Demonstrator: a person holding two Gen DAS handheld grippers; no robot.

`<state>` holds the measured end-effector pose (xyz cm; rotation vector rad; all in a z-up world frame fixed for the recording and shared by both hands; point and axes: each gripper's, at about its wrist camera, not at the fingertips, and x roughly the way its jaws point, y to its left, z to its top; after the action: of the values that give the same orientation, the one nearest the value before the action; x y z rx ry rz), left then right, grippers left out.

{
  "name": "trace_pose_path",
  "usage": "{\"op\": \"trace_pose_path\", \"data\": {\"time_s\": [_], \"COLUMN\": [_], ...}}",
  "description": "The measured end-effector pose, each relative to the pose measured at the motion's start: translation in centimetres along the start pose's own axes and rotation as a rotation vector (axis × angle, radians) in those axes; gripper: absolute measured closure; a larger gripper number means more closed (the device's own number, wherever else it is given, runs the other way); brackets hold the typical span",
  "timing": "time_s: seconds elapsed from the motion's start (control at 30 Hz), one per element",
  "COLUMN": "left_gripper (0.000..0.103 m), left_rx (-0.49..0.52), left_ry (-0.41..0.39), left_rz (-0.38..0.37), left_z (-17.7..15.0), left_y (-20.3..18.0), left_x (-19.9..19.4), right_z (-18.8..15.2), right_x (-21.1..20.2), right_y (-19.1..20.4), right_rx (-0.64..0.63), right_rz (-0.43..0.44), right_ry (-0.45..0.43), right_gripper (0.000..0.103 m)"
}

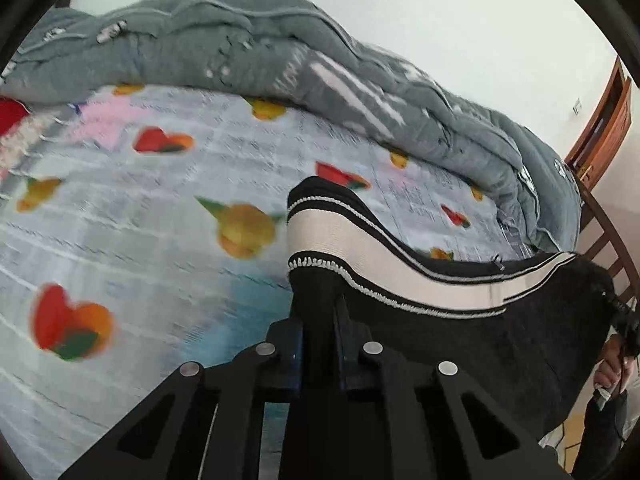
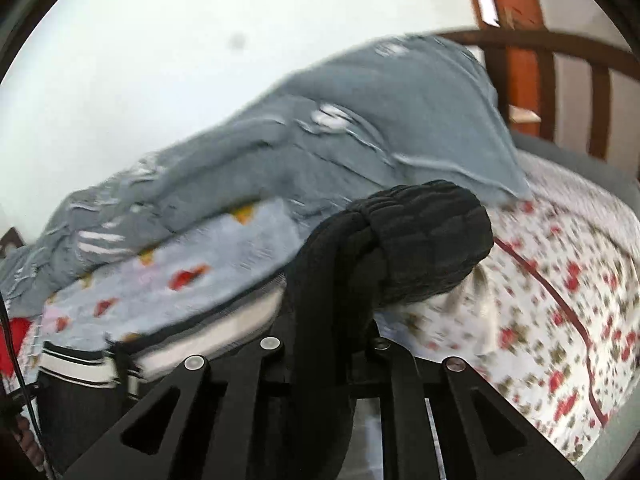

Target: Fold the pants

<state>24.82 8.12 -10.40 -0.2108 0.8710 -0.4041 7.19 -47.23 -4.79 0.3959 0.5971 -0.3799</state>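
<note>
Fruit-print bedsheet (image 1: 120, 208) fills the frame's left; no readable writing; left gripper (image 1: 320, 320) and right gripper (image 2: 332, 320) clench black pants (image 1: 520, 328).

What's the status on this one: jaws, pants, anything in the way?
Left gripper shut on pants. Right gripper shut on the same pants. Pants lifted off the bed sheet. Grey quilt behind, not blocking.

the left gripper (image 1: 320, 344) is showing matte black angular linkage arms with triangular cut-outs, four round silver pins and blue plates inside its jaws. the right gripper (image 2: 332, 340) is showing the same black arms and silver pins. a hand (image 1: 610, 372) is wearing a dark sleeve.
</note>
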Motion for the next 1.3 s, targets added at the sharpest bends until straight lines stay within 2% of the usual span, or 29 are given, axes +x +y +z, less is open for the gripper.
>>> {"op": "trace_pose_path", "data": {"time_s": [0.1, 0.17, 0.23, 0.33, 0.4, 0.43, 0.47, 0.5, 0.53, 0.57, 0.6, 0.63, 0.73, 0.77, 0.83, 0.93, 1.0, 1.1, 1.23, 1.27, 1.3], "left_gripper": [0.091, 0.091, 0.089, 0.079, 0.078, 0.076, 0.068, 0.06, 0.044, 0.042, 0.042, 0.042, 0.04, 0.035, 0.033, 0.033, 0.033, 0.033, 0.033, 0.033, 0.033], "left_rx": [0.012, 0.032, 0.039, 0.035, 0.051, 0.089, 0.142, 0.188, 0.24, 0.264, 0.283, 0.301, 0.311, 0.297, 0.256, 0.216, 0.168, 0.037, 0.014, 0.015, 0.015], "left_ry": [-0.02, -0.017, 0.002, 0.041, 0.101, 0.09, 0.047, 0.037, 0.041, 0.033, 0.016, -0.007, -0.061, -0.079, -0.096, -0.057, -0.001, -0.059, -0.051, -0.048, -0.047], "left_rz": [0.079, 0.165, 0.275, 0.449, 0.514, 0.533, 0.566, 0.599, 0.639, 0.65, 0.645, 0.639, 0.628, 0.616, 0.614, 0.599, 0.587, 0.513, 0.464, 0.456, 0.448], "left_z": [2.0, 3.1, 3.6, 2.3, 0.6, -0.4, -1.0, -1.5, -1.8, -1.9, -2.0, -2.0, -1.7, -1.7, -2.0, -4.2, -6.0, -8.0, -8.7, -9.0, -9.2], "left_y": [2.3, 4.0, 5.9, 8.3, 9.1, 8.9, 8.3, 7.6, 6.8, 6.2, 5.5, 4.8, 3.0, 2.4, 1.4, 0.8, 1.2, 2.2, 2.0, 1.9, 1.9], "left_x": [-2.7, -3.8, -3.6, -1.2, 0.6, 1.1, 0.8, 0.7, 0.5, 0.2, -0.4, -1.1, -2.9, -3.4, -3.6, -2.6, -1.6, -3.0, -5.0, -5.4, -6.0], "right_z": [0.2, -0.7, -2.3, -5.6, -7.9, -8.9, -9.6, -10.0, -10.0, -9.8, -9.5, -8.9, -7.8, -7.6, -7.3, -7.3, -7.7, -8.6, -9.8, -9.8, -9.5], "right_x": [-0.8, -0.8, 0.1, 3.0, 5.3, 6.2, 6.9, 7.0, 6.8, 6.3, 5.8, 4.8, 2.2, 1.4, 0.4, 0.0, 0.4, 1.1, 4.6, 4.8, 4.3], "right_y": [3.0, 5.1, 6.8, 8.6, 8.6, 7.9, 6.9, 6.0, 5.1, 4.5, 4.1, 3.6, 2.6, 2.5, 2.8, 4.1, 5.5, 7.4, 8.0, 7.9, 8.0], "right_rx": [-0.038, -0.071, -0.107, -0.155, -0.161, -0.157, -0.139, -0.115, -0.097, -0.092, -0.095, -0.105, -0.122, -0.116, -0.106, -0.125, -0.134, -0.191, -0.234, -0.236, -0.239], "right_rz": [0.077, 0.148, 0.179, 0.168, 0.112, 0.085, 0.095, 0.121, 0.154, 0.163, 0.151, 0.115, 0.094, 0.088, 0.08, 0.079, 0.097, 0.123, 0.026, 0.022, -0.002], "right_ry": [-0.02, -0.011, 0.018, 0.108, 0.173, 0.208, 0.249, 0.275, 0.28, 0.281, 0.28, 0.263, 0.205, 0.186, 0.141, 0.121, 0.127, 0.155, 0.271, 0.274, 0.259], "right_gripper": [0.091, 0.091, 0.091, 0.089, 0.085, 0.08, 0.078, 0.075, 0.073, 0.068, 0.058, 0.056, 0.056, 0.056, 0.056, 0.056, 0.056, 0.054, 0.054, 0.056, 0.062]}}
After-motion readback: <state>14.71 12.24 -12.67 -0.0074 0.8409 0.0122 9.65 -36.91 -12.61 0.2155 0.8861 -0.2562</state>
